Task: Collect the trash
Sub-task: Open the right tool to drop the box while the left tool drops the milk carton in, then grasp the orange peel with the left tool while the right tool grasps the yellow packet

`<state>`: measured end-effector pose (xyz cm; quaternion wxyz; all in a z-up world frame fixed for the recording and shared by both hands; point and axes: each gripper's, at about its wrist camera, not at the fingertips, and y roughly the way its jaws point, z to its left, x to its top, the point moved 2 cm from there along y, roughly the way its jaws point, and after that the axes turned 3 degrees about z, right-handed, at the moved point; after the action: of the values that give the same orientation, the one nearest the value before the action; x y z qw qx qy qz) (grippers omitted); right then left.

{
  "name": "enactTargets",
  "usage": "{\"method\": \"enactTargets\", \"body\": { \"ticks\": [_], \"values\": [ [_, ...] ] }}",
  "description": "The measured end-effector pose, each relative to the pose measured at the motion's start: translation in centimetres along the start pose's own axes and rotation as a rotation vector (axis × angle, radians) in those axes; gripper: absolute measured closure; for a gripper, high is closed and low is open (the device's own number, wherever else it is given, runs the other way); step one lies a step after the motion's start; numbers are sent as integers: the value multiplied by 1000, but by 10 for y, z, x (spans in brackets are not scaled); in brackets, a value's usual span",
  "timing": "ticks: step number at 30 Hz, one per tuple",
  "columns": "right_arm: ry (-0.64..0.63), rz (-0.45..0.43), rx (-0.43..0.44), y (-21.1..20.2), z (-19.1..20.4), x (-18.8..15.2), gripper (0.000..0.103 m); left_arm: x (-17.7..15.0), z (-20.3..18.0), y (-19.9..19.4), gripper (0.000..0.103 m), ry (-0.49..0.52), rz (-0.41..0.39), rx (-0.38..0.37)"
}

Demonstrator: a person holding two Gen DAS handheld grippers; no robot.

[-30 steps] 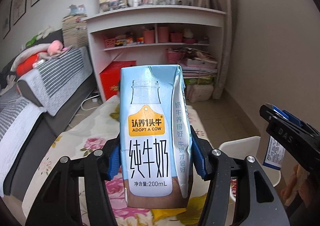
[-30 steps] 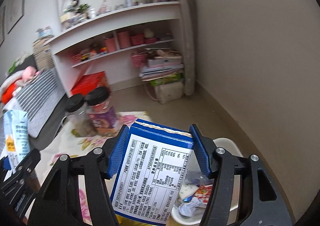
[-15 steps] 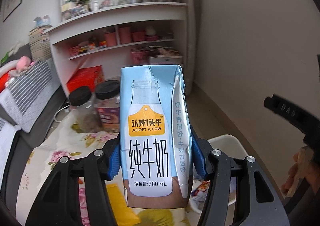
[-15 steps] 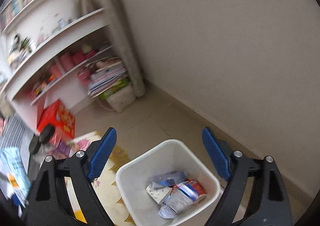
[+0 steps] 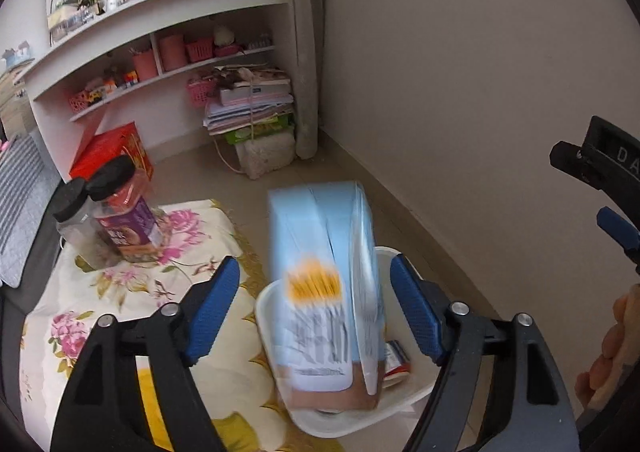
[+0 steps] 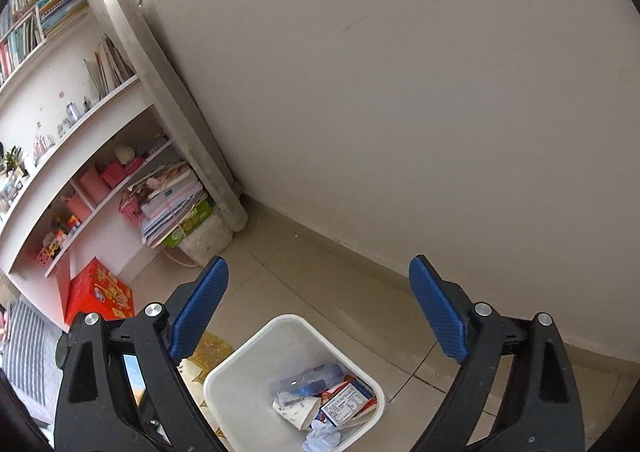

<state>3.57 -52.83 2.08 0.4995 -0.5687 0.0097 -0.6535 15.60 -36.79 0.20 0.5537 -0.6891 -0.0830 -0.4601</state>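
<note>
The milk carton (image 5: 324, 292) sits between the fingers of my left gripper (image 5: 316, 316), blurred, its lower end over the white bin (image 5: 276, 304). My left jaws are opening: both blue pads (image 5: 212, 312) stand clear of the carton's sides, with a gap on each side, so nothing presses on it. The carton is upright, tilted slightly, with its light blue face and yellow label toward the camera.

The bin stands on the tiled floor (image 6: 320, 292), just beside the edge of the flowered cloth (image 5: 192, 252). In the right wrist view the bin (image 6: 240, 372) holds crumpled wrappers, a blue-and-white carton with a printed label (image 6: 344, 404) and white paper scraps.

My right gripper (image 6: 320, 316) hovers above the bin. Its jaws are opening too, spread wide, with nothing between them. In the left wrist view, part of that gripper (image 5: 608, 180) shows at the right edge, with a hand (image 5: 616, 352) below it.

On the cloth, two black-lidded jars (image 5: 120, 212) stand touching each other. Behind them are a red box (image 5: 108, 152), white shelves (image 5: 160, 24) and a stack of books (image 5: 252, 104) against the wall.
</note>
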Motion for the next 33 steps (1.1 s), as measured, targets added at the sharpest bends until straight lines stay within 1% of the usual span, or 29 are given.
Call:
{"method": "enactTargets", "body": {
  "ticks": [2,4,7,8,11,15,20,23,28,33],
  "values": [
    [-4,-2,8,-1,2,0,15,-2,-1,0,27,-11,8,-1],
    [-16,-13,7,-2,7,0,14,-6,2,-1,27,-23,12,17],
    [-44,-29,15,-8,18,-5,9,-15,13,-9,26,-59,11,44],
    [-63,-36,18,-11,23,-8,9,-19,18,-13,24,-73,7,52],
    [-128,-54,20,-17,40,-17,7,-25,33,-21,21,-97,-6,79],
    [-199,-32,46,-18,64,-31,7,-36,58,-31,21,-110,-13,133],
    [-275,-31,72,-27,87,-48,7,-48,92,-38,21,-138,-1,186],
    [-322,-17,86,-29,103,-60,7,-58,117,-40,21,-155,20,220],
    [-388,18,119,-30,131,-80,7,-71,147,-42,21,-167,42,262],
    [-469,74,179,-32,165,-113,7,-84,174,-39,21,-171,80,294]
  ]
}}
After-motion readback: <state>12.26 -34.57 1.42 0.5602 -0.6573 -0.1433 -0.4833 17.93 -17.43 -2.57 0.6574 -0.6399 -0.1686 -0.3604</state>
